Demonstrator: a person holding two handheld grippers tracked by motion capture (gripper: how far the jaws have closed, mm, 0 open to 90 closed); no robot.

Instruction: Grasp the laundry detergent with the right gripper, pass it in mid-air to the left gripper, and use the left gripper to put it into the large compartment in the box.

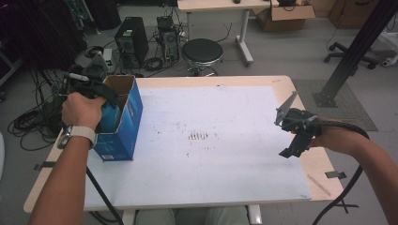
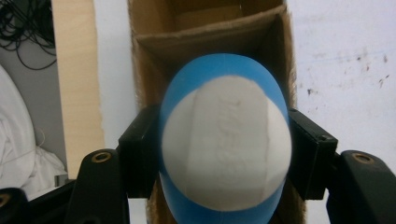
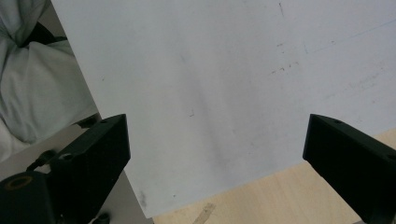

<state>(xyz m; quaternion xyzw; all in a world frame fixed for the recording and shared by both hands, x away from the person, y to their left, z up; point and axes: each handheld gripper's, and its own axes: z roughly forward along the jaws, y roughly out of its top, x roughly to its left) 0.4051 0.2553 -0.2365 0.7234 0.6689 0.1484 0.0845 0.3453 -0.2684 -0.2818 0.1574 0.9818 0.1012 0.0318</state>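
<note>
Blue-and-white ball (image 2: 225, 144) clamped between left gripper (image 2: 224, 154) jaws, pinched at both sides. Directly beyond the fingertips: open cardboard box (image 2: 205, 42), mouth facing the ball. Right gripper (image 3: 215, 154) wide open, empty, far off over the white board (image 3: 224, 70).

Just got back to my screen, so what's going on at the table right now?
A person is working with a tool in each hand. The left tool is shut on a blue and white ball and holds it over the open top of a blue box at the left edge of the table. The ball is not yet released. The right tool is open, holding nothing, over the white mat near the table's right edge.
</note>
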